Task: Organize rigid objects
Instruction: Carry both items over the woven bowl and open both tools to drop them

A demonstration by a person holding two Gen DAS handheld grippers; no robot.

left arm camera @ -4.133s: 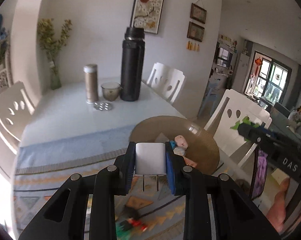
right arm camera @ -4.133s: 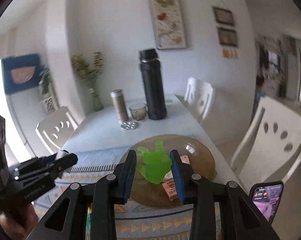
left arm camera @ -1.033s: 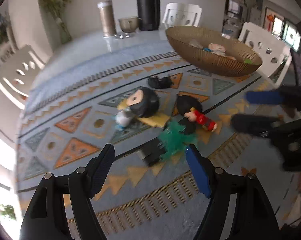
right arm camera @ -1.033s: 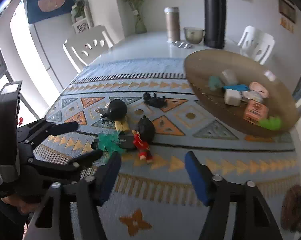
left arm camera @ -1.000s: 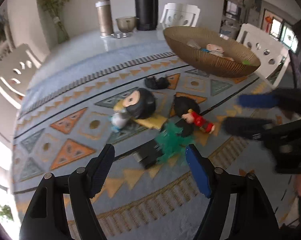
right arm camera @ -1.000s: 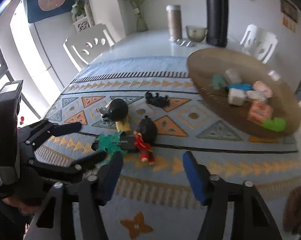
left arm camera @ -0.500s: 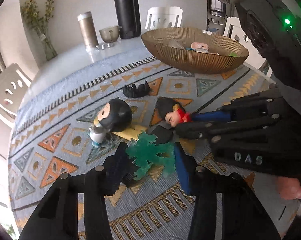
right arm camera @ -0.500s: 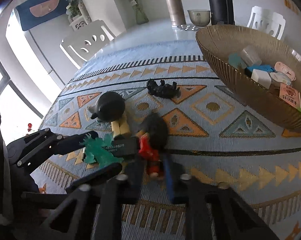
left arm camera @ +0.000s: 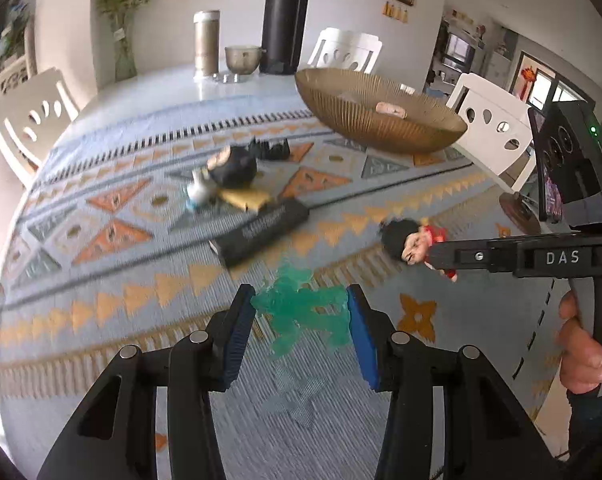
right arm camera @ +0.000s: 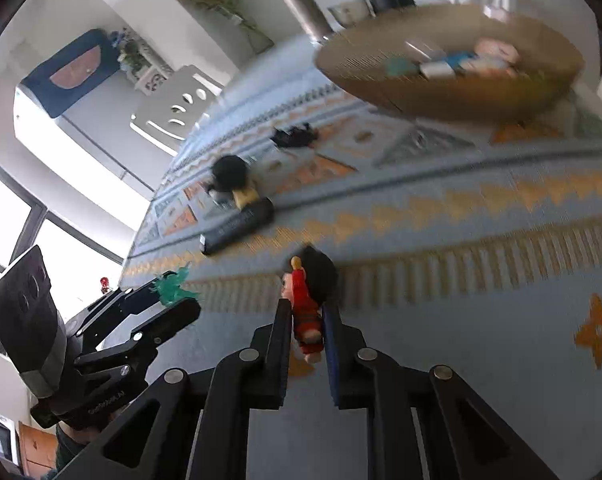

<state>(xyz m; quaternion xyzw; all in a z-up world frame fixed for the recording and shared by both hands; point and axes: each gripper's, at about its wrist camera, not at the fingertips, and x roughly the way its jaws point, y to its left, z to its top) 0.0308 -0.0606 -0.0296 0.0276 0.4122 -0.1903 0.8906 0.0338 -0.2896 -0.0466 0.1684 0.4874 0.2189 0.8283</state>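
Two toys were held clear of the patterned cloth, short of the bowl.
The left gripper clamped the green figure; the right gripper pinched the red doll narrowly, so it could twist free in transit.

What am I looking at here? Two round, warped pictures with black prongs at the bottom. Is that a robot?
No robot: a person holds a two-finger gripper in each hand, each carrying a wide-angle camera looking along its fingers. One picture is from the left gripper, clamped on a green toy. The other is from the right gripper, shut on a little red-dressed doll. Both toys are lifted above the patterned tablecloth. On it lie a black-haired figure, a black bar and a small dark toy. The brown bowl holds sorted items.
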